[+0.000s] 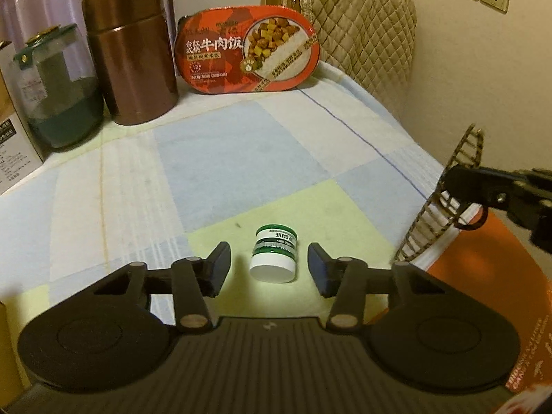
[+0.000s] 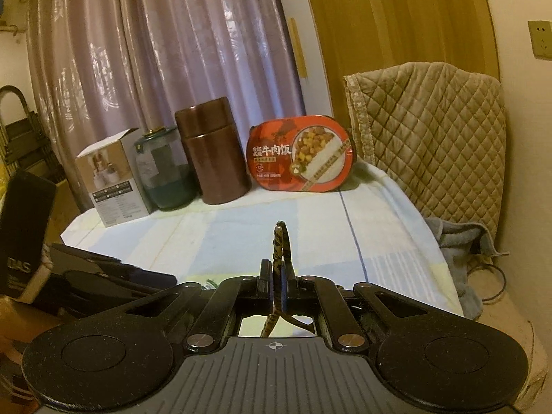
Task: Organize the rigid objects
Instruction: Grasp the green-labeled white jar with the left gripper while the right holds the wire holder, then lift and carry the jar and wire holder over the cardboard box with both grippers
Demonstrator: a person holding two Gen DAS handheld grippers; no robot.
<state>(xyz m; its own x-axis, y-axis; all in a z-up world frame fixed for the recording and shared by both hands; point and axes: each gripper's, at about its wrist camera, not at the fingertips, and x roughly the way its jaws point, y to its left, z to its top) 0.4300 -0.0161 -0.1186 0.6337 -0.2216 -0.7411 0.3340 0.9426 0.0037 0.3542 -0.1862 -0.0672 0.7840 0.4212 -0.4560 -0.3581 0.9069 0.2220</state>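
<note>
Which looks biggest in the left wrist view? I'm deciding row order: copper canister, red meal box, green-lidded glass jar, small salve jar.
1. red meal box and copper canister: too alike to rank
2. green-lidded glass jar, partly hidden
3. small salve jar, smallest though nearest the camera

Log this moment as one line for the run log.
left gripper: open, straddling small green-and-white salve jar, pads clear | right gripper: shut on brown slatted wooden ring | surface: pastel checked cloth
</note>
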